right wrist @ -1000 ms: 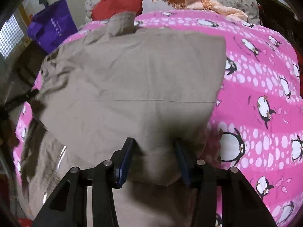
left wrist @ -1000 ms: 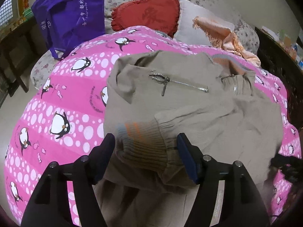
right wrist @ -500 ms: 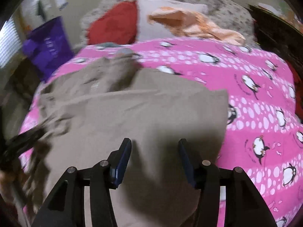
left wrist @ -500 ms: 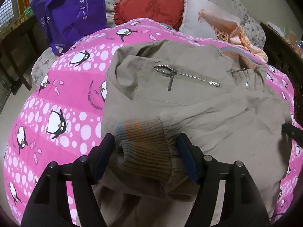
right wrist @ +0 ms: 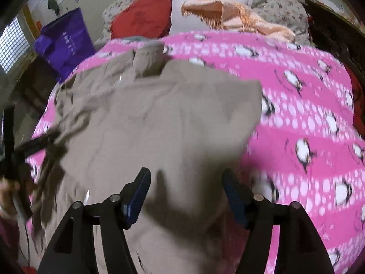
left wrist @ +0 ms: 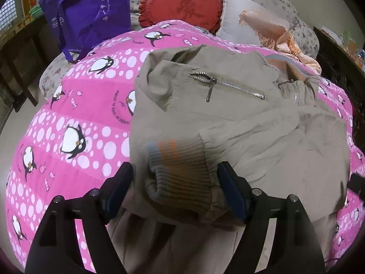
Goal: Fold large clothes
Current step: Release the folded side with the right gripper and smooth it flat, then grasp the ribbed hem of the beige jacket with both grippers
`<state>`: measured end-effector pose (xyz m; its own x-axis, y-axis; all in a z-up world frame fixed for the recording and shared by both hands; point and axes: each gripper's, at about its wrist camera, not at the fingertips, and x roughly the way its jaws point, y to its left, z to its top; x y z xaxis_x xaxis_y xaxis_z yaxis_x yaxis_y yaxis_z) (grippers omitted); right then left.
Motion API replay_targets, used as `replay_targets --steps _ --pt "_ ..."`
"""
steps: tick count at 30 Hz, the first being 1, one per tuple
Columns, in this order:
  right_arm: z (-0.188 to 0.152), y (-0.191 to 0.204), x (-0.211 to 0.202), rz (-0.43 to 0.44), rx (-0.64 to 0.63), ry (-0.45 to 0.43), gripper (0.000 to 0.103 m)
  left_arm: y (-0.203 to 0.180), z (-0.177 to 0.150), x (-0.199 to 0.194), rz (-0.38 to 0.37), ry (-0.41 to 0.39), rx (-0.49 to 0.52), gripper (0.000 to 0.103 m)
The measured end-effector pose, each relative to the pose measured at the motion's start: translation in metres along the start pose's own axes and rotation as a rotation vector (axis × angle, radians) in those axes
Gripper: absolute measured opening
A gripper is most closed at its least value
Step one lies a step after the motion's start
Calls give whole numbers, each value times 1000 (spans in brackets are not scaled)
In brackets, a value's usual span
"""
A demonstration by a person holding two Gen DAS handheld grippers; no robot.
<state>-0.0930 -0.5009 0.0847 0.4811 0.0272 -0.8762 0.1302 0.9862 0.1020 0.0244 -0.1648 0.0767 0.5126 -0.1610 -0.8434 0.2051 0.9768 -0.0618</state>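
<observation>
A beige zip jacket [left wrist: 228, 114] lies folded on the pink penguin blanket [left wrist: 79, 114]. Its sleeve is laid across the front, with the ribbed cuff [left wrist: 180, 166], striped orange and blue, resting on the body. My left gripper [left wrist: 174, 175] straddles that cuff and its jaws are opening; the left pad stands clear of the cuff. In the right wrist view the jacket's plain back panel [right wrist: 159, 125] lies folded over. My right gripper [right wrist: 186, 180] hovers just above the panel with its jaws opening and only loose fabric below them.
A purple tote bag [left wrist: 91, 11] leans at the bed's far left. A red cushion [left wrist: 182, 6], a white pillow [left wrist: 237, 16] and a peach fringed scarf [left wrist: 269, 29] lie at the head. Dark wooden furniture [left wrist: 337, 64] borders the right side, with bare blanket [right wrist: 296, 114] right of the jacket.
The right jaws have let go of the jacket's fold, spread wide and lifted off it. The left jaws have widened a little around the cuff, which stays lying on the jacket.
</observation>
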Motion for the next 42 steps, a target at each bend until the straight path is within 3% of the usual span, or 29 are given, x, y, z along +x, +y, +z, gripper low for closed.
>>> replay_targets --steps 5,10,17,24,28,34,42 --pt "-22 -17 1 0 61 34 67 -1 -8 -12 -31 8 33 77" --pt "-36 -32 0 82 143 34 68 -2 -21 -25 -21 4 66 77" --pt "-42 -37 19 41 211 62 68 10 -46 -40 -9 37 76 77" --pt "-61 -25 -20 115 113 101 68 32 -73 -63 0 51 69 77" --pt "-87 -25 -48 190 96 137 74 44 -94 -82 -30 59 67 77" --pt "-141 -16 -73 192 26 193 75 59 -136 -105 -44 108 74 77" --pt "-214 -5 -70 273 86 253 75 65 -194 -113 -61 200 72 77"
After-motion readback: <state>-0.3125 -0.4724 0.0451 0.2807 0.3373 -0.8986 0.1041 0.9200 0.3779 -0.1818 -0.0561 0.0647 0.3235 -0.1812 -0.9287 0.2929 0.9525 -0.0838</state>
